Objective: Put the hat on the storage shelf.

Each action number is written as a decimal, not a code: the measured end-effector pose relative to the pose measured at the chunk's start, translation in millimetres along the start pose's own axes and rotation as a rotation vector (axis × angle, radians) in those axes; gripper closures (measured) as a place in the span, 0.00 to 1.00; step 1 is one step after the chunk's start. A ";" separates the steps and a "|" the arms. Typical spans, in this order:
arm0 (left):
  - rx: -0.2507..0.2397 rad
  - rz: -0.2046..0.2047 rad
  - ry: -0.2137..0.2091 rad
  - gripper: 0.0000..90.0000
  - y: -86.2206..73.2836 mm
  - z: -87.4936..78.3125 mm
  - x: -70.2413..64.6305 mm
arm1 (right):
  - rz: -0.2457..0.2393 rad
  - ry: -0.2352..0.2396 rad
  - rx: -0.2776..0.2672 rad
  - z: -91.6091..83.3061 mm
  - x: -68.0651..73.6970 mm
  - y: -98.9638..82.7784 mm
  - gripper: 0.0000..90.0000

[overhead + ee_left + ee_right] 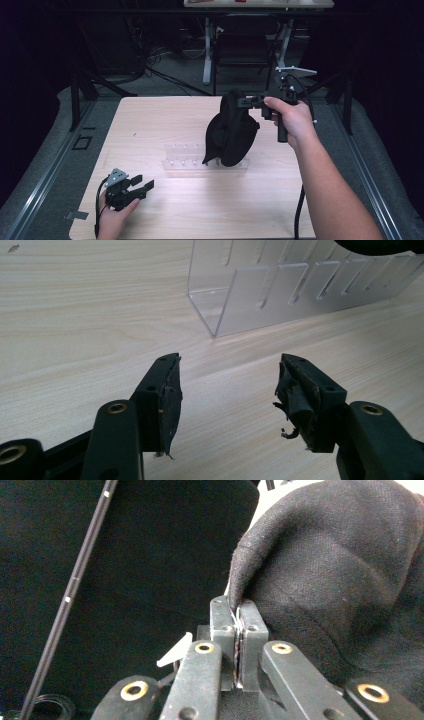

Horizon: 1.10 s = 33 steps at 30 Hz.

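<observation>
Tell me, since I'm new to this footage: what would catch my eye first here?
A black cap hangs in mid-air above the clear slotted rack at the table's middle, pinched by its edge in the right gripper. The left gripper rests low at the table's near-left corner, jaws open and empty.

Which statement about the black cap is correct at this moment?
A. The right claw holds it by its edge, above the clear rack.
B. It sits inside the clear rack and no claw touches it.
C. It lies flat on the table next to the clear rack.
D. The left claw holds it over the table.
A: the right claw is pinched shut on the edge of the black cap, which hangs above the clear rack, while the left claw is open near the table.
</observation>
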<state>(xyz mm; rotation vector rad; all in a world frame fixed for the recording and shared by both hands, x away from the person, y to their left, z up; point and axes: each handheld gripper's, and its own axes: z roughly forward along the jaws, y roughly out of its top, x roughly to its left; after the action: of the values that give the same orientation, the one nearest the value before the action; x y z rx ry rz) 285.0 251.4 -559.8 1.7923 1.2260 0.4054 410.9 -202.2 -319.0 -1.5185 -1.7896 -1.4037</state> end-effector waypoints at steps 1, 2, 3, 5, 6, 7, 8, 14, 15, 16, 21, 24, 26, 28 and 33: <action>0.001 0.002 0.000 0.48 0.1 0.1 0.0 | 0.000 0.000 0.000 0.0 0.0 0.0 0.99; -0.001 0.002 0.000 0.48 0.0 0.8 -0.5 | -0.003 -0.009 0.008 3.1 -1.1 -0.4 0.99; -0.002 0.002 0.000 0.48 0.0 1.1 -0.8 | 0.000 -0.005 0.005 4.5 -1.4 -0.5 0.99; -0.001 0.004 -0.002 0.48 0.1 1.2 -0.9 | 0.005 0.007 0.002 6.1 -2.1 -0.5 0.99; -0.001 0.005 0.000 0.48 0.1 1.3 -1.3 | 0.004 0.011 0.002 6.8 -2.1 -0.5 0.99; 0.000 0.008 0.000 0.48 0.1 1.6 -2.0 | 0.004 0.013 0.004 7.4 -1.8 -0.5 0.99; -0.001 0.008 0.001 0.48 0.1 1.8 -2.5 | 0.002 0.014 0.006 8.1 -1.4 -0.7 0.99; 0.004 0.014 -0.009 0.49 0.8 3.0 -5.2 | 0.000 0.032 0.007 13.8 -0.3 -2.8 0.98; 0.004 0.015 -0.017 0.51 1.3 2.7 -5.9 | 0.000 0.034 0.000 15.1 0.0 -3.5 0.99; 0.001 0.019 -0.035 0.51 2.6 2.7 -8.4 | -0.001 0.036 0.003 15.8 0.3 -3.8 0.98; -0.009 0.050 -0.050 0.53 8.7 2.7 -18.7 | -0.002 0.051 0.001 20.9 1.2 -5.0 0.98; -0.014 0.091 -0.063 0.56 16.1 2.1 -28.7 | -0.001 0.071 0.009 25.6 1.4 -5.5 0.98; -0.018 0.114 -0.075 0.60 20.7 1.1 -34.6 | 0.002 0.087 0.011 30.9 1.2 -6.1 0.98; -0.026 0.128 -0.085 0.62 24.4 0.8 -40.2 | 0.006 0.096 0.012 33.4 0.6 -6.4 0.98; -0.043 0.181 -0.106 0.62 40.6 5.3 -55.1 | 0.016 0.110 0.001 37.3 -0.2 -7.3 0.98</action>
<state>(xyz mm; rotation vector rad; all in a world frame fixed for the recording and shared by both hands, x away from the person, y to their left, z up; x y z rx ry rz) 286.7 196.9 -518.1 1.8698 0.9789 0.4307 415.2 -169.3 -337.6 -1.4233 -1.7089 -1.4493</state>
